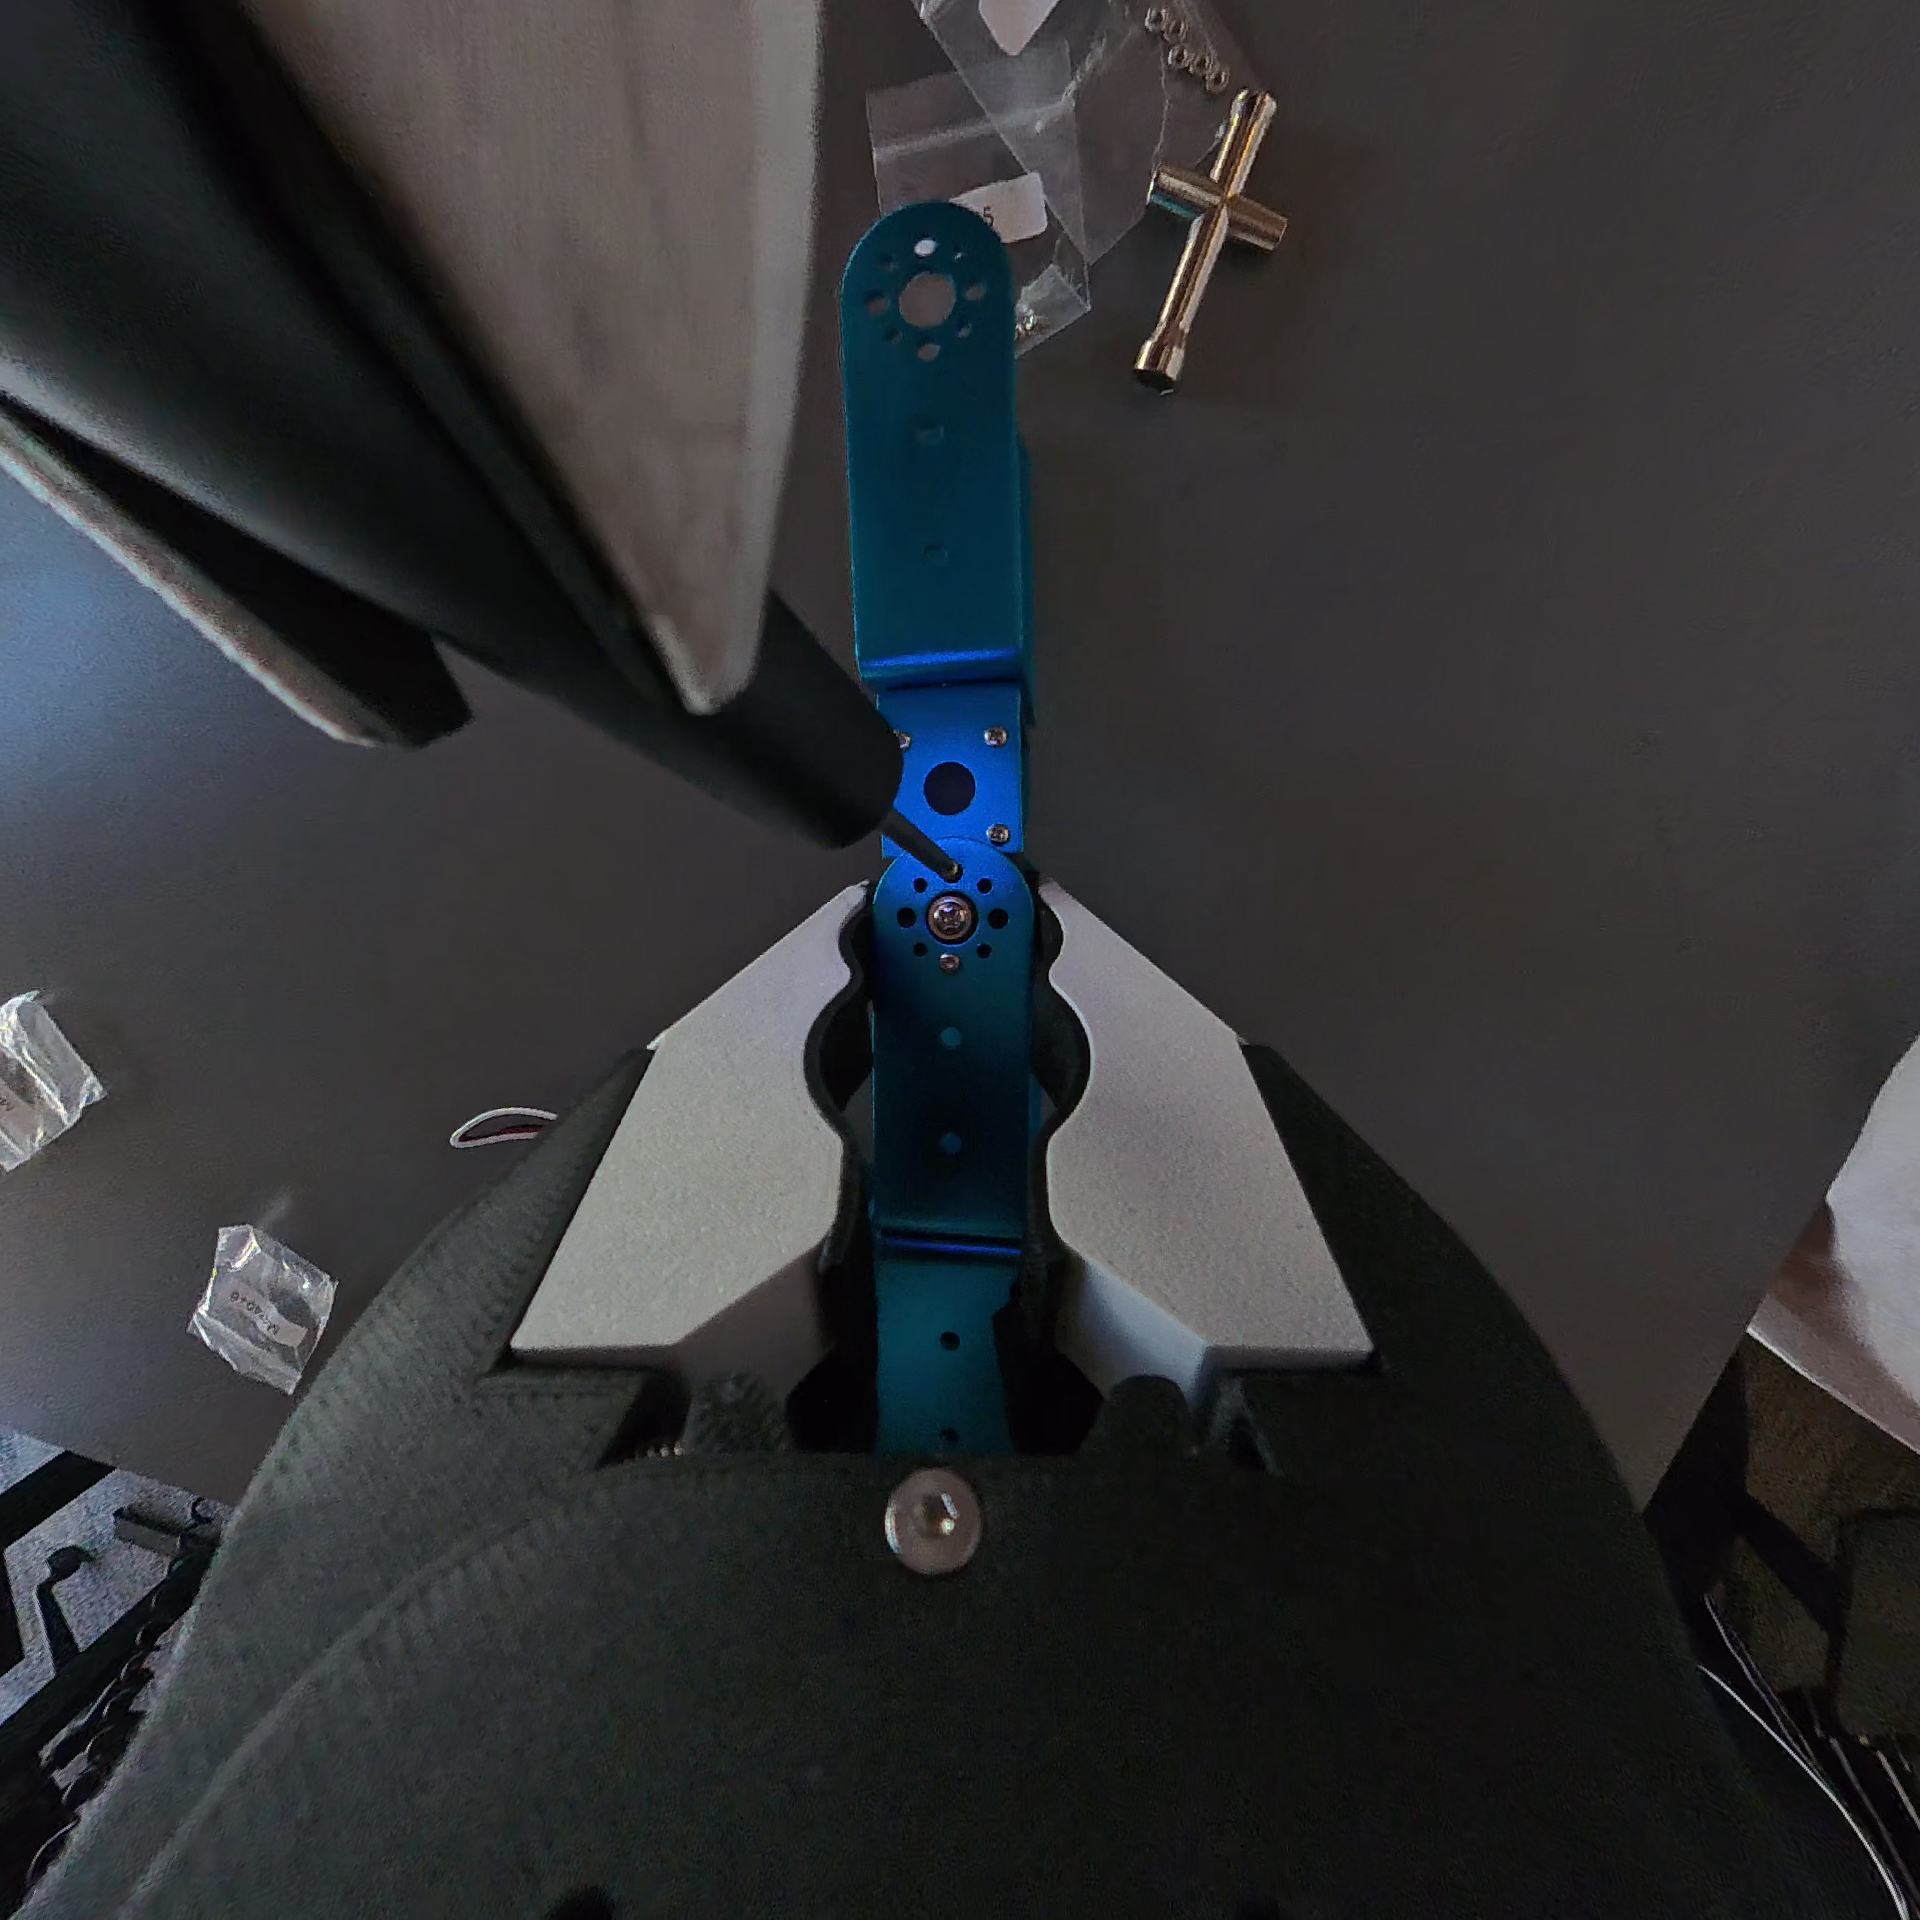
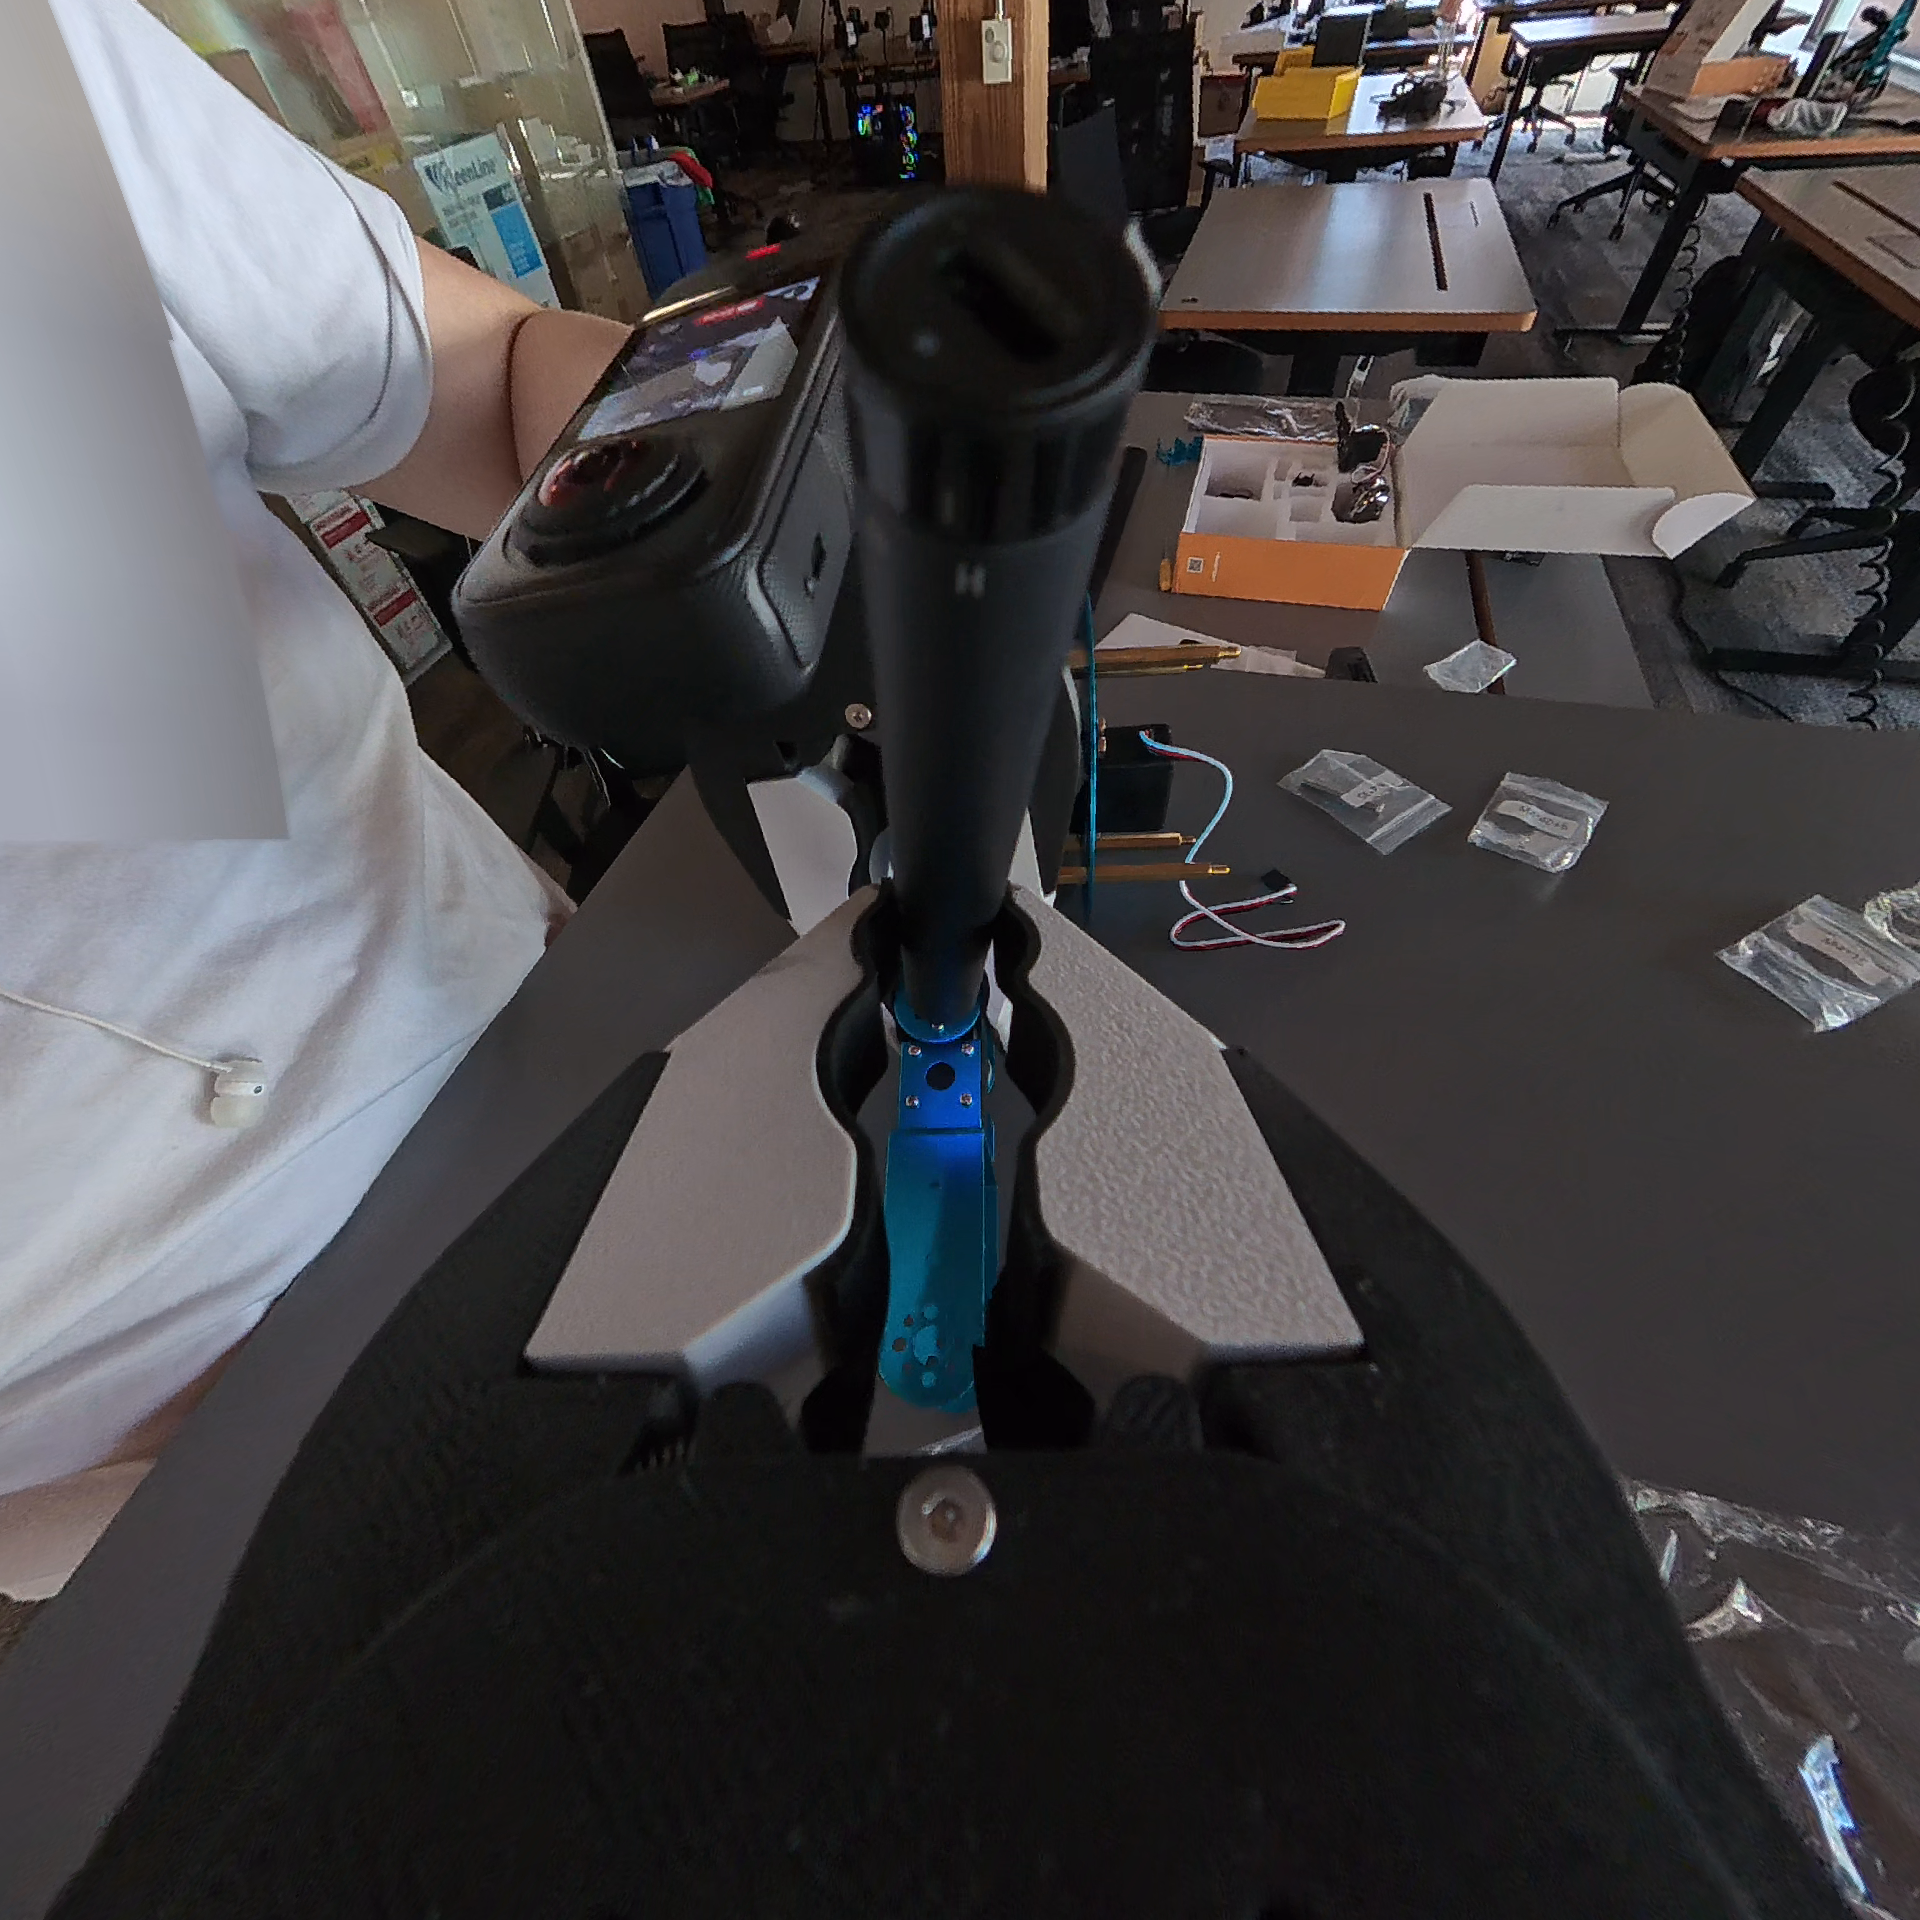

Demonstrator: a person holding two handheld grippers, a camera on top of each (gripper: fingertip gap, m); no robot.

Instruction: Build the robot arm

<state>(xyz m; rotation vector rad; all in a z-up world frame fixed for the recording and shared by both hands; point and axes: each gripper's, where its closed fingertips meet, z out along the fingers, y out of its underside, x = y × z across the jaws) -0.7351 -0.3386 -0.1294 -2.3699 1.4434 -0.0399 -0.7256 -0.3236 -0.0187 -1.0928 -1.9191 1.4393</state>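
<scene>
A: In the left wrist view, how does the left gripper [image 1: 951, 935] stand?

B: It points forward over the dark grey table [image 1: 1455, 727], its white fingers [image 1: 727, 1143] pinching a long blue anodised metal bracket with round holes [image 1: 940, 582], which reaches out past the fingertips. From the upper left the right gripper [image 1: 582, 343] slants down, and the thin tip of a black-handled screwdriver [image 1: 831, 774] rests at a hole beside the bracket's silver centre screw [image 1: 951, 916]. A brass-coloured cross-shaped socket wrench [image 1: 1210, 234] lies near, beside clear plastic bags [image 1: 997, 125].

A: And the right wrist view?

B: The right gripper [image 2: 940, 935] is pressed shut on the screwdriver [image 2: 977, 582], handle tilted up toward the camera, tip down at the bracket [image 2: 935, 1226]. Behind it the left gripper carries a black camera [image 2: 665, 540], held by a person's bare forearm [image 2: 488, 416]. A red, white and black wire [image 2: 1247, 925] lies on the table [image 2: 1558, 1143].
</scene>
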